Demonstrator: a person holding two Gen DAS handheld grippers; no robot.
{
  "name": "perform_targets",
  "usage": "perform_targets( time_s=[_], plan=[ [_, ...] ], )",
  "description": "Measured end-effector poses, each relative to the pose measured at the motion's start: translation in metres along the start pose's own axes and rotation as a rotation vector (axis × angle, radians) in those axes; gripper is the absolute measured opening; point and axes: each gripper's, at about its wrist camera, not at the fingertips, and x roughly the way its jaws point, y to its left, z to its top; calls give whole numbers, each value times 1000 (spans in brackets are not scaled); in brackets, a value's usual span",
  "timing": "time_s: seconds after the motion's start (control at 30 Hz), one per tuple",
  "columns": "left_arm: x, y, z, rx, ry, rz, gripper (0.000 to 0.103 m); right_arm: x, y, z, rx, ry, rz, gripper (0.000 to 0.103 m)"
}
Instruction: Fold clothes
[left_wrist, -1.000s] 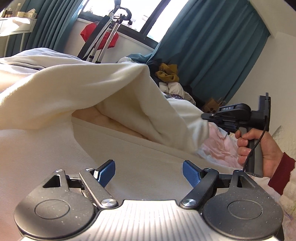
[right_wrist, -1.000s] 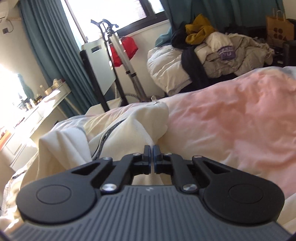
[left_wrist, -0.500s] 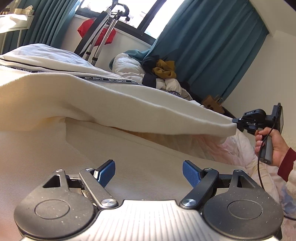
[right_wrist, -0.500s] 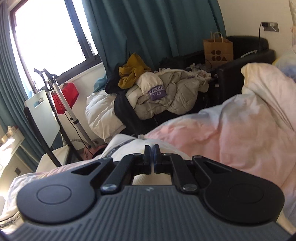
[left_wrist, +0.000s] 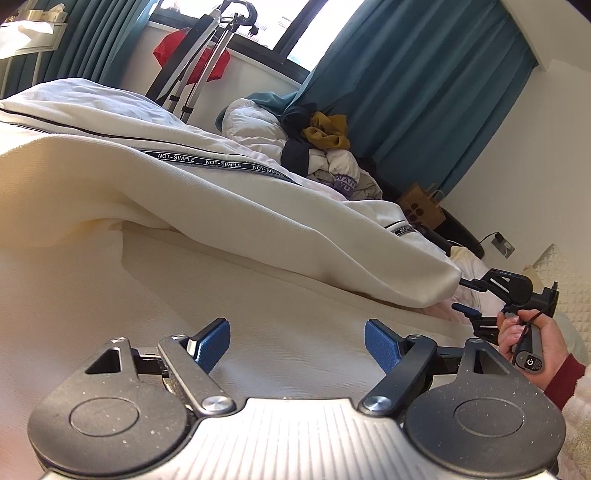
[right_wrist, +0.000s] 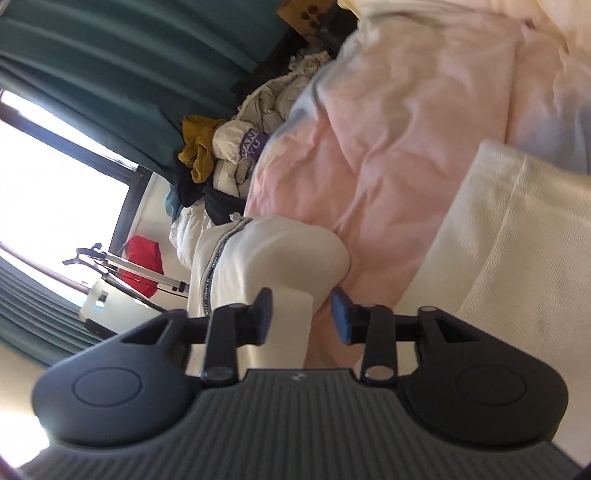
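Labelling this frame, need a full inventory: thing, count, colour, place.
garment: 1, cream with black lettered tape, laid across the bed
bedding: 1, pink, under the garment
clothes pile: 1, white, mustard and dark, below the window
curtains: teal, beside the window
paper bag: 1, brown, floor by the wall
red cloth: 1, on the windowsill
left gripper: open, blue pads, over the cream fabric
right gripper: open, at the garment's end
hand: 1, holding the right gripper's handle

A: How is the cream garment lying?

B: It is stretching in a long fold across the bed, black "NOT-SIMPLE" tape running along it.

A: And its end?

B: It is sagging onto more cream cloth.
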Motion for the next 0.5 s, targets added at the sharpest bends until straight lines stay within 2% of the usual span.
perform_targets(
  time_s=[0.43,0.47,0.5],
  plan=[
    [4,-2,-9,7,21,7,82,65,20,4,56,-70,53,48],
    [5,-2,-9,6,23,7,82,70,22,4,60,-76,57,41],
    [6,-1,-9,4,25,7,82,70,32,5,-5,-80,24,19]
  ],
)
